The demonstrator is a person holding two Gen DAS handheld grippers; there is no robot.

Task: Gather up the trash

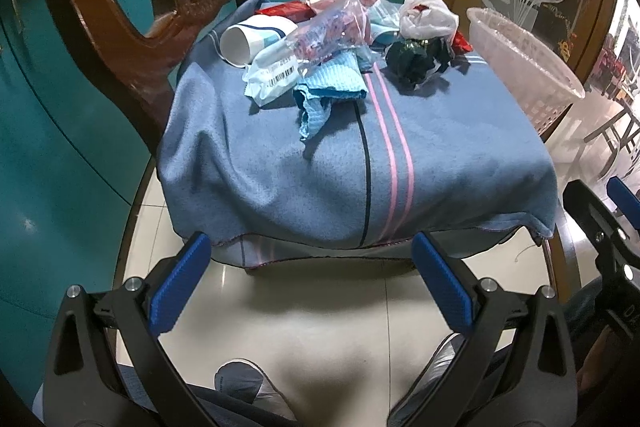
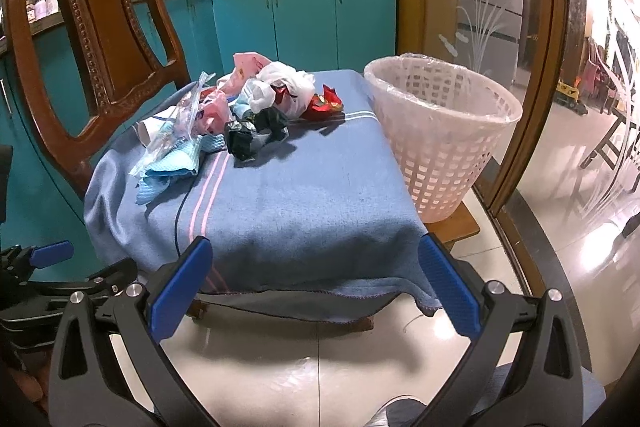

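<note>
Both grippers, left gripper (image 1: 310,283) and right gripper (image 2: 316,285), hang spread wide and empty short of the blanket (image 2: 304,187), where the trash pile (image 2: 240,115) sits heaped beside the lined basket (image 2: 440,131), handy for dropping.

Left hand-held gripper (image 1: 312,263) and right hand-held gripper (image 2: 316,267) — both spread wide, holding nothing.

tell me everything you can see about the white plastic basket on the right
The white plastic lattice wastebasket stands upright, round, tapering toward its base, its wall pierced by square holes. A clear thin liner bag is folded over its rim. Nothing shows inside it from here. It rests on a brown wooden surface just right of the blue cloth-covered table, seemingly against the cloth's edge, apart from the trash pile.
</note>
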